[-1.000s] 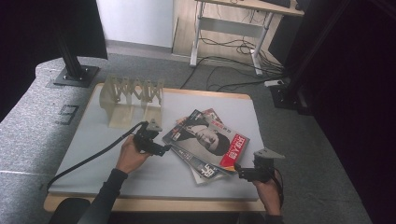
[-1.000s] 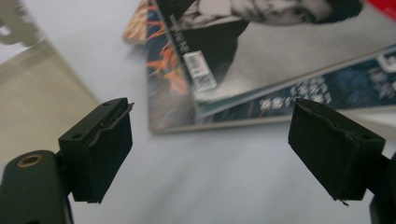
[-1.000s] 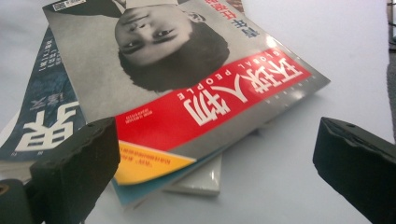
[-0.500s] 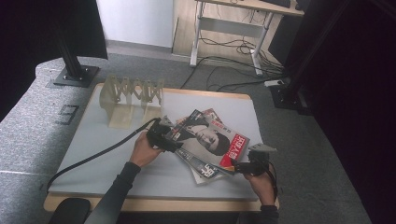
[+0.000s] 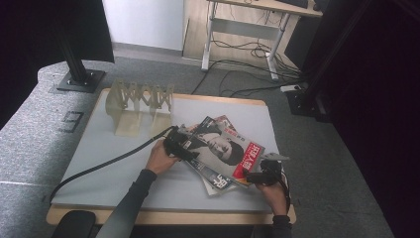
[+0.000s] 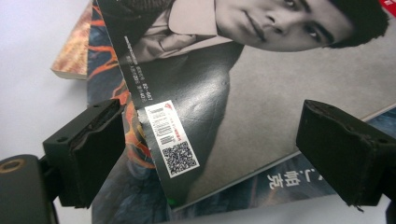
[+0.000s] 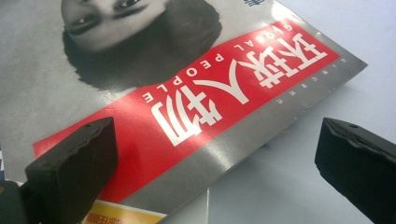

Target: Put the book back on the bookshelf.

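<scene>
From above, a stack of magazines (image 5: 223, 156) lies fanned near the middle of the table (image 5: 99, 163), the left gripper (image 5: 179, 145) at its left end and the right gripper (image 5: 257, 174) at its lower right corner, with a folding rack (image 5: 141, 101) standing behind. In the left gripper view the jaws stand wide apart over the top magazine (image 6: 261, 93) — its barcode corner lies between them, and neither jaw presses it. In the right gripper view the jaws are likewise spread, one over the red title band (image 7: 215, 98) and the other over bare table — clamping nothing.

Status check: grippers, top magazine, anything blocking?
Left gripper open, straddling top magazine barcode corner. Right gripper open at its red-title corner. Nothing blocking.
</scene>
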The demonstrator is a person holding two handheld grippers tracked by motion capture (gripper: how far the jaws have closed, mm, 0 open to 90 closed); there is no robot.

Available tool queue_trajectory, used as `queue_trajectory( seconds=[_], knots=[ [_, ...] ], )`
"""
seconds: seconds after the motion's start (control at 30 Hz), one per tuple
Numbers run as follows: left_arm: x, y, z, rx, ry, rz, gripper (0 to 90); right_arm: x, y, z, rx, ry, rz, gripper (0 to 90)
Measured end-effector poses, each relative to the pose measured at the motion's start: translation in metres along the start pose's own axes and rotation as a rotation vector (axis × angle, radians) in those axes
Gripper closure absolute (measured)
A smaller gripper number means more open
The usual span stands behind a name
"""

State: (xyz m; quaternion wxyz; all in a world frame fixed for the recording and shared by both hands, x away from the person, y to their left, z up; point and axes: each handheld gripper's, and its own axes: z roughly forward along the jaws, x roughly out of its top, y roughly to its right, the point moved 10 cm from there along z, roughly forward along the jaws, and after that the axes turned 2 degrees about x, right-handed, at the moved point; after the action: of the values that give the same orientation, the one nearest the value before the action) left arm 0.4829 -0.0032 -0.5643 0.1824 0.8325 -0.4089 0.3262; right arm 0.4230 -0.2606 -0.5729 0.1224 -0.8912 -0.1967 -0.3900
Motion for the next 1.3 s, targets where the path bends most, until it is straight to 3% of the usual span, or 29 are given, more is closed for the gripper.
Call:
queue_trajectory(
  seconds=[0.3,0.37,0.63,0.93,1.3],
  knots=[
    [-0.004,0.001,0.012,-0.036,0.011,-0.029,7.2,0.001,-0.004,0.002,0.041,-0.005,0.004,5.8],
    [-0.004,0.001,0.012,-0.038,0.012,-0.029,7.2,0.001,-0.007,0.002,0.068,0.000,0.013,9.0],
    [-0.004,0.002,0.013,-0.041,0.017,-0.027,7.3,0.001,-0.007,0.002,0.070,-0.010,0.014,9.1],
    [-0.015,0.006,0.007,-0.050,0.018,-0.039,7.4,0.003,-0.011,0.004,0.080,-0.016,-0.029,8.1],
    [-0.044,0.016,-0.006,-0.025,-0.063,0.002,6.6,0.011,-0.024,0.013,0.095,-0.019,-0.074,4.5]
  ],
)
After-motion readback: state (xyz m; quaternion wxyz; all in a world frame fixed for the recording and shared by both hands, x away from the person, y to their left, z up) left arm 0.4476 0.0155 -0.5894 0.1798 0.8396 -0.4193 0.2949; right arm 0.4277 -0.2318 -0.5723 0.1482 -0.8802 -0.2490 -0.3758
